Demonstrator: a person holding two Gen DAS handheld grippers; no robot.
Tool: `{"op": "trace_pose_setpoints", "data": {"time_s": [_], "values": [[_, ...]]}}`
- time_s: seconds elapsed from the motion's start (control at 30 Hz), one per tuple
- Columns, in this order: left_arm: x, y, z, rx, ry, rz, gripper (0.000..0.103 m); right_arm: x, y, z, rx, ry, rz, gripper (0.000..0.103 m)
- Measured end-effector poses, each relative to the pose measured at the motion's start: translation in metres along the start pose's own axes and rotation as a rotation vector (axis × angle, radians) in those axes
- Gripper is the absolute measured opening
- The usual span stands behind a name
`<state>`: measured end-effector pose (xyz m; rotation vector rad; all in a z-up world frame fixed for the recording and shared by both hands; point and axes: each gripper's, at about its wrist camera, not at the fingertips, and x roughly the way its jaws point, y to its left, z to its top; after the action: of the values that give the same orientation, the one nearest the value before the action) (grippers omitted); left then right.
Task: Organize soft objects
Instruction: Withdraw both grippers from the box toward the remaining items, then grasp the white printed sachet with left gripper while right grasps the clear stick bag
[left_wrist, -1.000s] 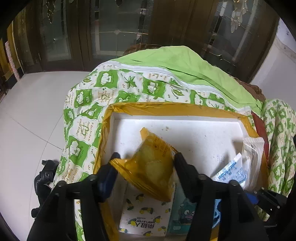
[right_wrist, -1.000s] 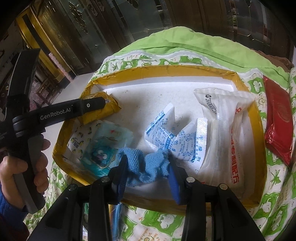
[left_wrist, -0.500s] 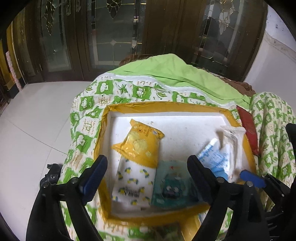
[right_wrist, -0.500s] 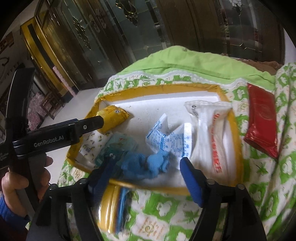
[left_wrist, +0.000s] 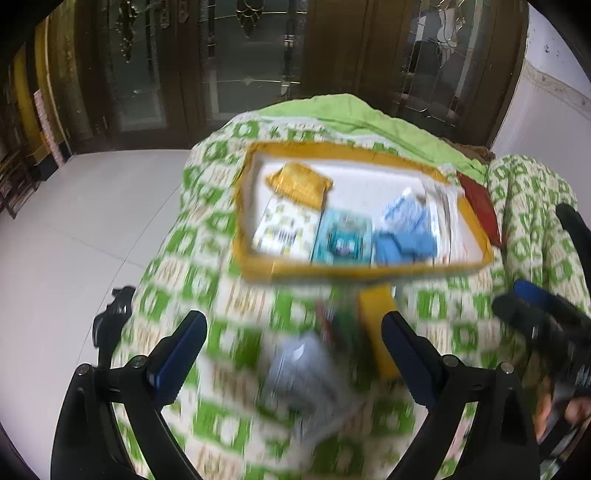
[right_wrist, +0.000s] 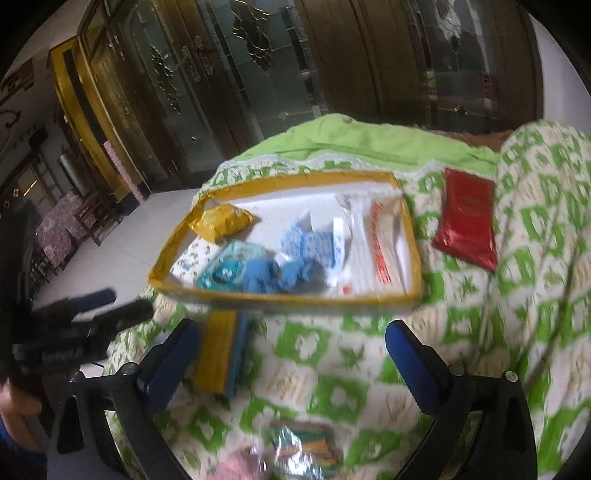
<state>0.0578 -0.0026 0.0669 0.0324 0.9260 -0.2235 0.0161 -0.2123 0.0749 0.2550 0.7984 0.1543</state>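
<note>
A white tray with a yellow taped rim (left_wrist: 255, 269) (right_wrist: 415, 258) lies on a green-and-white quilt. In it lie a yellow snack packet (left_wrist: 299, 182) (right_wrist: 221, 221), a lemon-print pack (left_wrist: 282, 230), a teal pack (left_wrist: 341, 238) (right_wrist: 225, 271), a blue cloth (left_wrist: 402, 245) (right_wrist: 273, 275), blue-white sachets (right_wrist: 314, 243) and a white pouch (right_wrist: 373, 240). My left gripper (left_wrist: 293, 349) is open and empty, pulled back over the quilt. My right gripper (right_wrist: 291, 350) is open and empty, also back from the tray.
A red packet (right_wrist: 467, 218) lies on the quilt right of the tray. A yellow-and-blue pack (right_wrist: 221, 350) (left_wrist: 378, 328) lies in front of the tray. A clear bag (left_wrist: 306, 380) and a colourful bag (right_wrist: 299, 446) lie nearer. White floor is at the left, dark glass doors behind.
The left gripper let go of the yellow snack packet in the tray, and the right let go of the blue cloth. Both opened and drew back from the tray.
</note>
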Motion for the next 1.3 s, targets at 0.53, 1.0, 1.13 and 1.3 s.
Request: {"op": "trace_pose_setpoints", "data": {"time_s": [0.53,1.0,1.13,1.3], "values": [[0.007,-0.002,-0.074,-0.082,0.102,-0.143,0.095,-0.003,-0.036,-0.037,0.174,0.171,0.042,0.082],[0.019,-0.007,-0.067,-0.078,0.139,-0.120,0.095,0.031,-0.013,-0.064,0.058,0.362,0.006,0.060],[0.027,-0.006,-0.050,-0.094,0.142,-0.055,0.095,0.035,-0.008,-0.067,0.026,0.360,-0.032,0.049],[0.050,-0.001,-0.045,-0.126,0.185,-0.014,0.095,0.034,-0.006,-0.069,0.007,0.345,-0.048,0.040]]}}
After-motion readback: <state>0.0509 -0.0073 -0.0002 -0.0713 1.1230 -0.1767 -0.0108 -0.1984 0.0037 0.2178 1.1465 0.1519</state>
